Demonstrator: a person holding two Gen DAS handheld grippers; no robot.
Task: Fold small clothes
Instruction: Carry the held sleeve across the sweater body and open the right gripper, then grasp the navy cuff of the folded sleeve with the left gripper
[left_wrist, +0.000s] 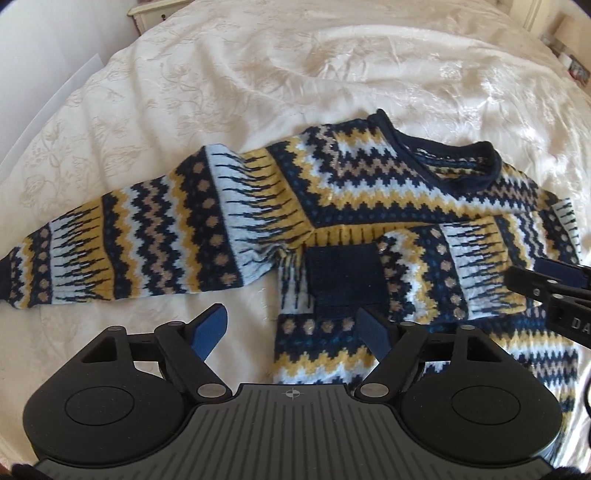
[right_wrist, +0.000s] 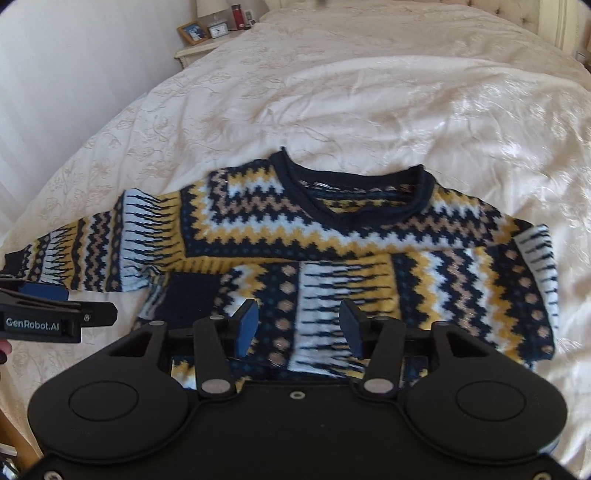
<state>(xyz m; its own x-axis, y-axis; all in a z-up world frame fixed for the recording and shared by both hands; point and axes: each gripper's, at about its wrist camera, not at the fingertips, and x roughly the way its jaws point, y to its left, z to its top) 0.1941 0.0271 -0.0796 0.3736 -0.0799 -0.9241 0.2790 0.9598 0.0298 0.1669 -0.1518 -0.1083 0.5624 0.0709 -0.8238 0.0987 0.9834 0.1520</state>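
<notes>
A small knitted sweater (left_wrist: 369, 184) in navy, yellow, white and tan zigzags lies flat on the bed, neck away from me. Its right sleeve (right_wrist: 369, 295) is folded across the chest, navy cuff (left_wrist: 343, 280) at the middle. The left sleeve (left_wrist: 129, 243) stretches out sideways over the cover. My left gripper (left_wrist: 295, 332) hovers open above the sweater's lower left edge, nothing between its blue pads. My right gripper (right_wrist: 299, 326) hovers open over the folded sleeve, holding nothing. Each gripper shows at the edge of the other's view: the right gripper (left_wrist: 554, 291), the left gripper (right_wrist: 55, 310).
A cream embroidered bedcover (right_wrist: 332, 92) spreads all around the sweater. A bedside table (right_wrist: 207, 44) with a photo frame, clock and red bottle stands at the far left corner. A white wall (right_wrist: 74, 74) runs along the left of the bed.
</notes>
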